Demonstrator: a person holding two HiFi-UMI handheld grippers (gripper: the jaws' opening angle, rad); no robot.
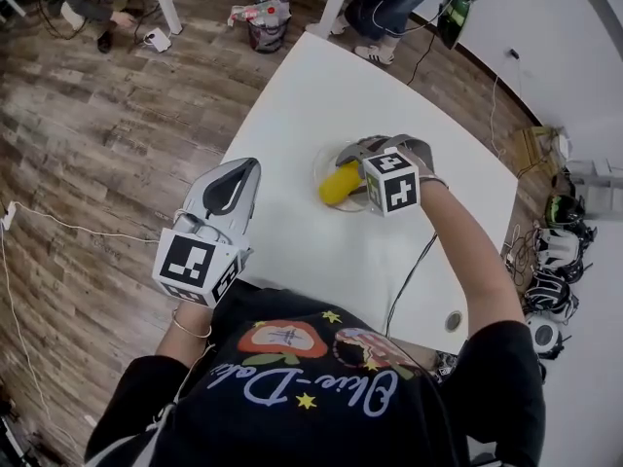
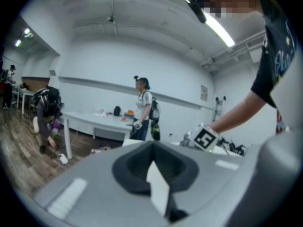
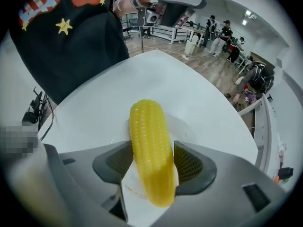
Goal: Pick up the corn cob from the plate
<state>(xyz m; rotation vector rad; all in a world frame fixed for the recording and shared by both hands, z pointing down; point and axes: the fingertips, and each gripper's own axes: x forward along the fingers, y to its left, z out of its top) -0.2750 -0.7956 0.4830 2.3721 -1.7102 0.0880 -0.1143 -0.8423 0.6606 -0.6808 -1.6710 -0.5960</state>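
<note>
While the right hand-held gripper (image 3: 151, 163) reached over the plate (image 1: 322, 170), its two jaws pressed against either side of the corn cob (image 3: 150, 148). The mesh pads (image 3: 188, 163) touched the yellow kernels, so the grip looked closed on the cob. In the right gripper view the cob pointed toward 12 o'clock, and most of its length stuck out past the jaws. Whether it had cleared the plate yet could not be told, since the pale rim showed just beneath it.

The left hand-held gripper (image 1: 237, 185) hung off the near edge of the white counter (image 1: 321, 95), at about 8 o'clock from the plate. Its jaws were together with nothing between them.

The main risk seemed to be the hold itself. The jaws gripped the cob near one end, so the long free part might swing down and twist between the pads on a quick lift. Its rounded, glossy surface could also let it slide out and drop back onto the plate, or roll across the counter. A tilted lift might catch the plate's rim and drag the light plate toward the cable (image 1: 409, 278) at 5 o'clock.
</note>
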